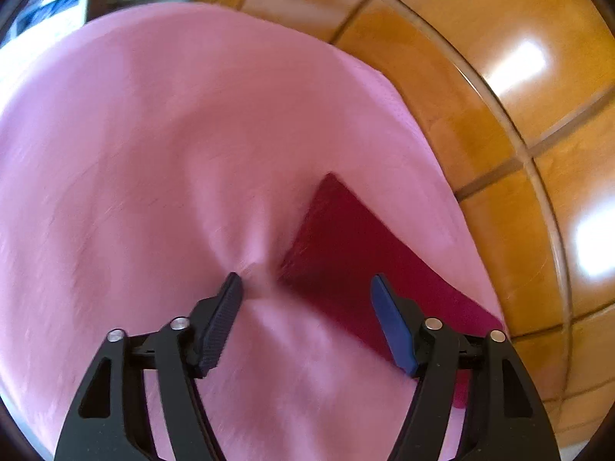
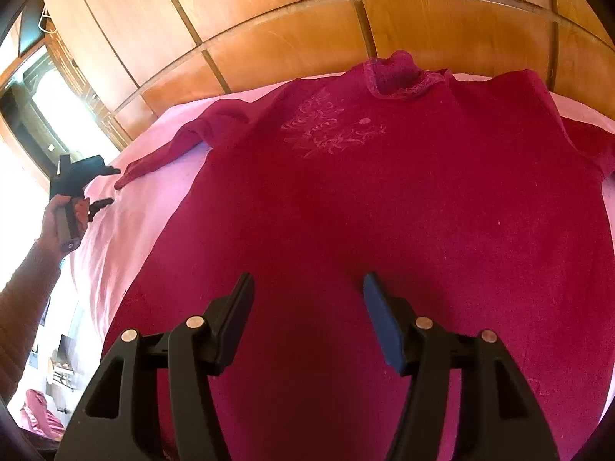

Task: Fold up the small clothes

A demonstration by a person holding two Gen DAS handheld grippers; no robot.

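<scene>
A dark red sweater with a turtleneck collar and pale embroidery on the chest lies flat, front up, on a pink sheet. Its left sleeve stretches out to the left. My right gripper is open and empty just above the sweater's lower body. My left gripper is open over the pink sheet, with the sleeve end between its fingers. The left gripper also shows in the right wrist view, open, at the sleeve's cuff.
A glossy wooden panelled wall runs behind the sheet and also shows in the left wrist view. A bright window is at the left. More red cloth lies low at the far left.
</scene>
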